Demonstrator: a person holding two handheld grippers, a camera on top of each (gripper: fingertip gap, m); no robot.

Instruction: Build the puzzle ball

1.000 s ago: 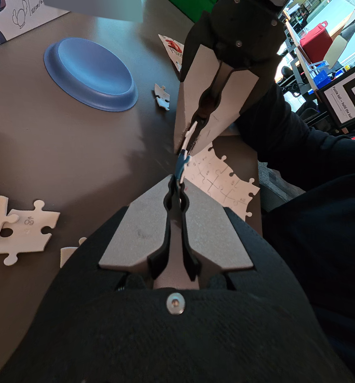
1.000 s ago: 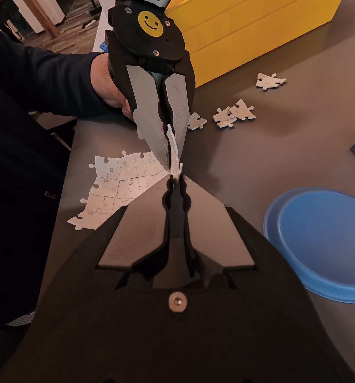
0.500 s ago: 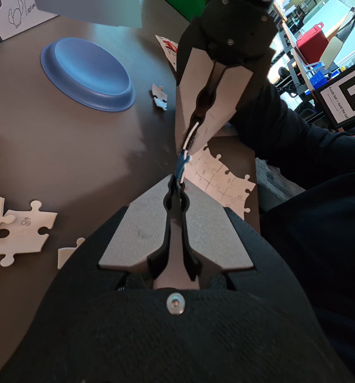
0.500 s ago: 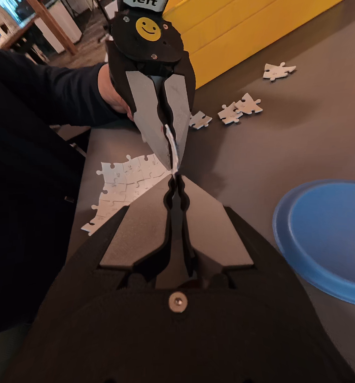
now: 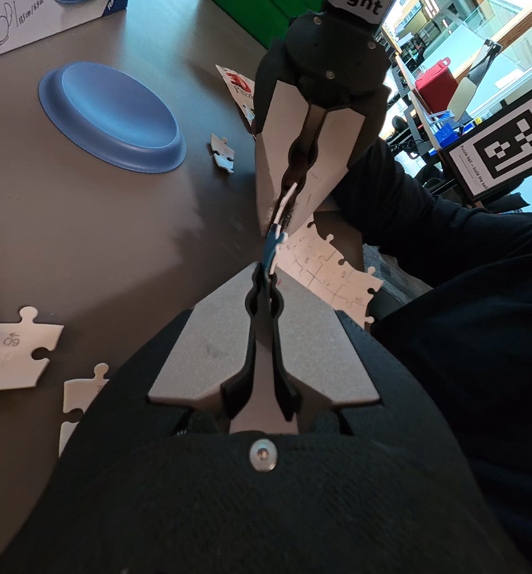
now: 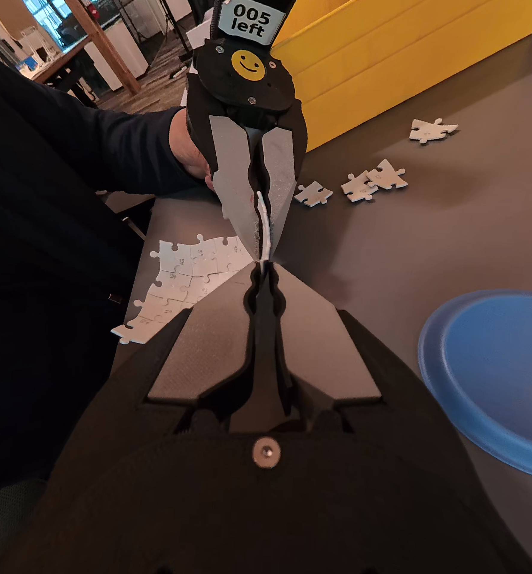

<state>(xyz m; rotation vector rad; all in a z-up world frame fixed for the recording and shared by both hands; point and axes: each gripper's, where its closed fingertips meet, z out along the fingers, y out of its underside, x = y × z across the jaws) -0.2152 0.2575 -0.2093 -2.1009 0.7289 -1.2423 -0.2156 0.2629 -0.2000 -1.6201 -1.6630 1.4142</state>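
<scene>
Here, tip to tip above the tabletop:
Left tongs: closing tight on a thin puzzle piece, edge-on, white with a blue face; the same tongs are showing in the right wrist view under a smiley disc.
Right tongs: pinching a second puzzle piece, white and curved, seen edge-on between the closed jaws; in the left wrist view these tongs are pointing down toward the camera.
Meeting point: the two held pieces are touching end to end between the tong tips; whether they are interlocking cannot be told.
Assembled section: lying white side up at the tabletop's near edge, just below the tongs, several pieces joined.
Loose pieces: one numbered piece lying at the left, one small piece sitting near the blue dish, three more resting by the yellow bin.
Person: a hand in a dark sleeve is gripping the left tool.
</scene>
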